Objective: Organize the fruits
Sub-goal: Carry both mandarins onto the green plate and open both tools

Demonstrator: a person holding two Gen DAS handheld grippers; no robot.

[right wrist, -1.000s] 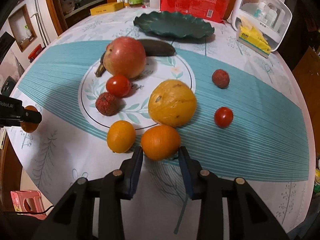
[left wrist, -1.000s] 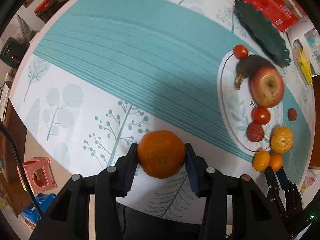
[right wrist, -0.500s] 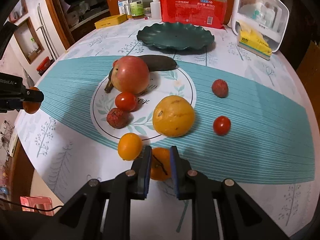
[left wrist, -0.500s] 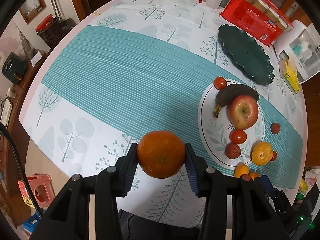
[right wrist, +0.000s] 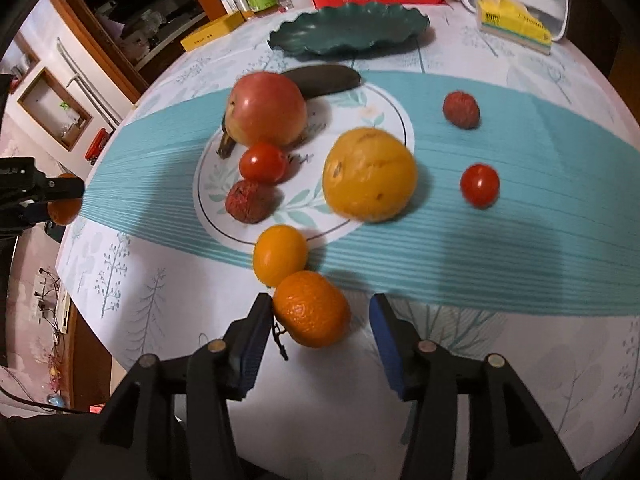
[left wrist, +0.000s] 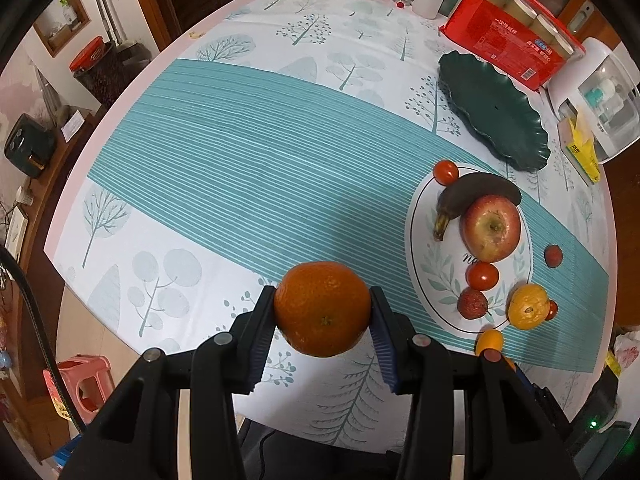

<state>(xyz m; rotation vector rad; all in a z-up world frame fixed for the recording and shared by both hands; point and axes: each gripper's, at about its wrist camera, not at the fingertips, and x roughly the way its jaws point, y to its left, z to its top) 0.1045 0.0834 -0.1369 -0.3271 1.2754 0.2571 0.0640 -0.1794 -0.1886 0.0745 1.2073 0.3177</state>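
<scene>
My left gripper (left wrist: 323,312) is shut on a large orange (left wrist: 323,308) and holds it high above the near part of the table. My right gripper (right wrist: 320,308) points down at a small orange (right wrist: 310,308) on the cloth. Its jaws are opening: the fruit touches the left pad and a gap shows on the right. The white plate (right wrist: 384,96) carries an apple (right wrist: 267,109), a dark banana (right wrist: 324,79), a tomato (right wrist: 262,162), a lychee (right wrist: 249,202) and a big yellow citrus (right wrist: 369,174) on its rim.
A small yellow-orange fruit (right wrist: 279,254) lies just off the plate, touching the small orange. A lychee (right wrist: 461,109) and a tomato (right wrist: 479,185) lie on the teal cloth to the right. A green dish (right wrist: 348,28), a red package and boxes stand at the back.
The left gripper has risen with the large orange. The right gripper's jaws closed tight on the small orange, then spread apart again; the fruit now lies between them.
</scene>
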